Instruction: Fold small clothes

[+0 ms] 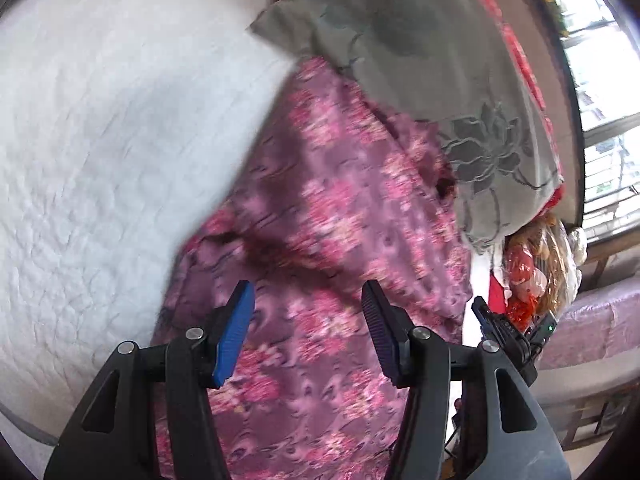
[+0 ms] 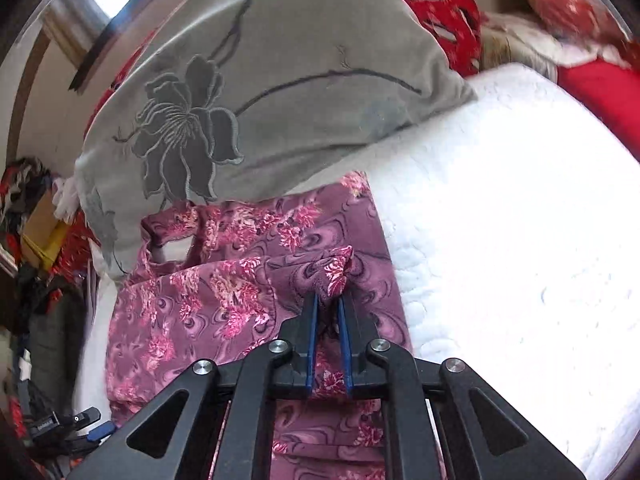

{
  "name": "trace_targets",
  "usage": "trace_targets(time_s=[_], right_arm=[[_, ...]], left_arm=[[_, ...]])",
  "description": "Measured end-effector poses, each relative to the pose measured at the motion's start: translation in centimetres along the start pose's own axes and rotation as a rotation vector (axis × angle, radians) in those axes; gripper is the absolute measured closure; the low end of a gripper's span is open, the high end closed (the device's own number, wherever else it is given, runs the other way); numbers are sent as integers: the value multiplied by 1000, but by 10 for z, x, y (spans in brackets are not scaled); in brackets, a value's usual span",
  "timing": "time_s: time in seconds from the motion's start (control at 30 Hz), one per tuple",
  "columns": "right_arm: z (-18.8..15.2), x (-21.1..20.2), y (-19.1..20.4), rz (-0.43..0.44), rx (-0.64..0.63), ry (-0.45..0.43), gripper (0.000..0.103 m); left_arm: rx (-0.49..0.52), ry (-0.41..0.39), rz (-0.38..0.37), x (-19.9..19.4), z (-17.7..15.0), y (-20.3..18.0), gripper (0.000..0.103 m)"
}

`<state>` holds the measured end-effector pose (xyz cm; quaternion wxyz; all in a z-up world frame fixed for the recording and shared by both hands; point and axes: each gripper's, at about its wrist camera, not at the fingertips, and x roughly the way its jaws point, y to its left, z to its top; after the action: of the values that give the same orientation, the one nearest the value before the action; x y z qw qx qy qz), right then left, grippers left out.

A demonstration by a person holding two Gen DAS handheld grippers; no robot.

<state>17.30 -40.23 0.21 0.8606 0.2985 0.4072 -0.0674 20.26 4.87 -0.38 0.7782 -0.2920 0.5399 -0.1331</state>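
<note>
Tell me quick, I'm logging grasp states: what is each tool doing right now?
Left tool: open, holding nothing, above the purple floral garment.
Right tool: closed on a bunched fold of the garment.

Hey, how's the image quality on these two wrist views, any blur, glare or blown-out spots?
Left wrist view: the floral garment is motion-smeared, the window at right is blown out, and the left gripper stays sharp. Right wrist view: the garment and grey pillow are crisp, the white quilt is overexposed, and glare streaks the upper left corner. Both bend strongly at the edges.
</note>
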Motion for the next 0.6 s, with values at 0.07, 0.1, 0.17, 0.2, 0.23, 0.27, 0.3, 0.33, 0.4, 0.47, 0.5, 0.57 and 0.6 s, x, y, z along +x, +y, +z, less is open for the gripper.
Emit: trace_targets(time_s=[0.07, 0.1, 0.17, 0.2, 0.23, 0.27, 0.3, 0.33, 0.4, 0.47, 0.5, 0.57, 0.6], right_arm=[[-2, -16, 4, 37, -16, -83, 87], [-5, -21, 7, 66, -30, -102, 86], [-13, -16, 14, 108, -75, -57, 80], [-18, -7, 17, 113, -101, -14, 78], [-25, 9, 19, 82, -138, 67, 76], [-30, 22, 18, 40, -162, 131, 80], [-33, 25, 18, 33, -181, 130, 82], [-32, 16, 19, 37, -188, 96, 82], [-28, 0, 22, 57, -170, 83, 75], [-30, -14, 23, 123, -182, 81, 75], [-37, -17, 22, 127, -202, 108, 70], [-51, -10, 17, 87, -231, 193, 65], [-63, -3, 13, 53, -250, 248, 64]], left_arm=[[37, -6, 27, 4, 5, -9, 49], [57, -1, 50, 10, 7, -14, 49], [83, 30, 118, 31, 10, -21, 49], [92, 64, 162, 45, 11, -22, 49], [110, 106, 208, 61, 10, -22, 49], [127, 116, 235, 67, 9, -23, 48], [149, 101, 252, 65, 7, -28, 48], [183, 94, 257, 60, 5, -35, 48], [228, 110, 239, 55, -4, -42, 48], [266, 144, 233, 53, -20, -43, 47], [271, 161, 242, 55, -28, -41, 46], [308, 154, 273, 58, -45, -37, 46], [352, 133, 295, 55, -53, -40, 45]])
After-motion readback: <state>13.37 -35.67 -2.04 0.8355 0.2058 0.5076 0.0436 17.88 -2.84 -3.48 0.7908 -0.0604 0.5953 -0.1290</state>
